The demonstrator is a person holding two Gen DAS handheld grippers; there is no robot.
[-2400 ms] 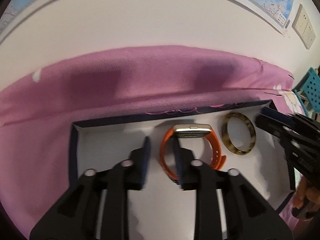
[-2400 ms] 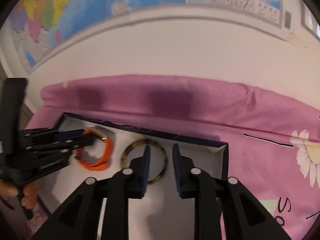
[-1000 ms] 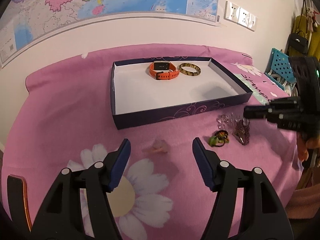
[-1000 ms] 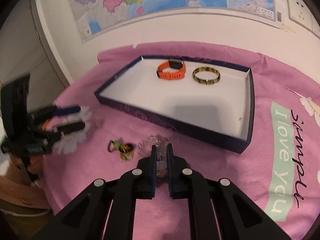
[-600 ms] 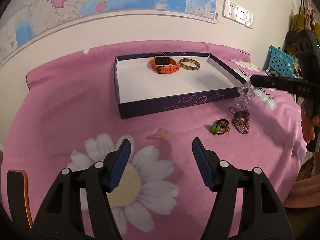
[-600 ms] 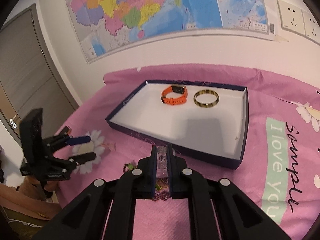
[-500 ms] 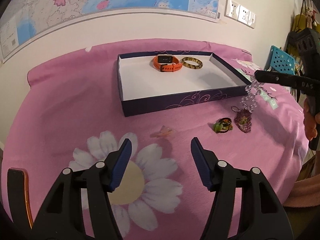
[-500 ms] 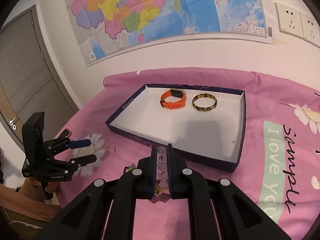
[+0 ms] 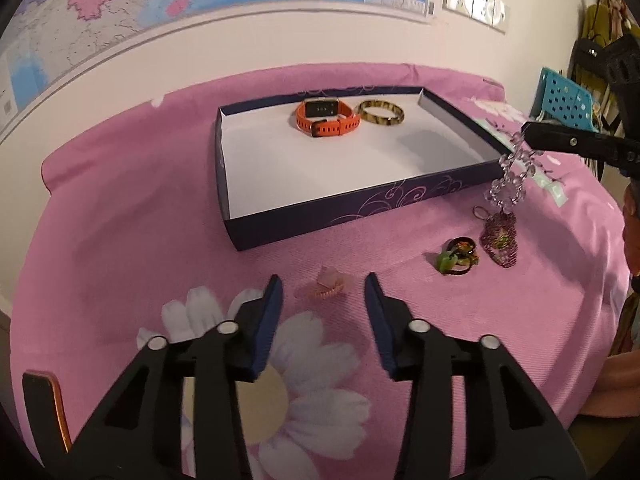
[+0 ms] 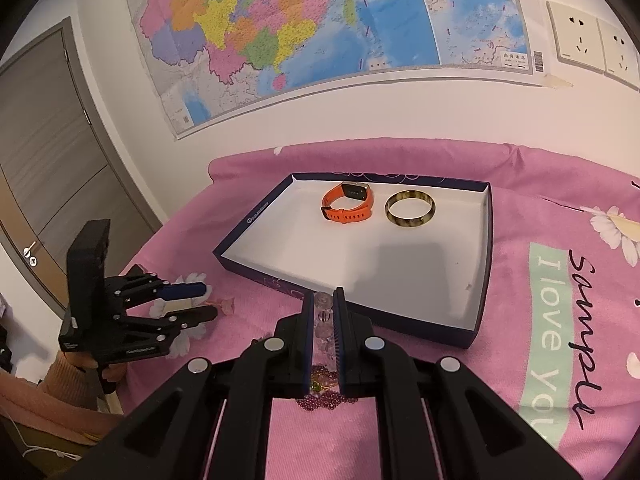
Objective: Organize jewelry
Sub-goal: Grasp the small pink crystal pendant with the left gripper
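A dark blue box [image 9: 240,232] with a white inside holds an orange watch [image 9: 326,119] and a tortoiseshell bangle [image 9: 380,114] at its far side. My right gripper [image 10: 322,302] is shut on a clear bead bracelet [image 10: 323,320] and holds it in the air near the box's front right corner; the bracelet [image 9: 510,180] hangs from it above a purple beaded piece [image 9: 500,240]. My left gripper [image 9: 322,286] is open and empty, low over the cloth, just short of a small pink hair clip [image 9: 328,286]. A green and orange ring [image 9: 456,258] lies beside the purple piece.
A pink flowered cloth [image 9: 120,220] covers the table. The wall with a map [image 10: 320,20] stands close behind the box. A blue perforated basket [image 9: 568,100] stands off the table's right side.
My right gripper has lifted the clear bead bracelet off the cloth and carried it up toward the box. My left gripper has come closer to the pink clip, jaws slightly narrower.
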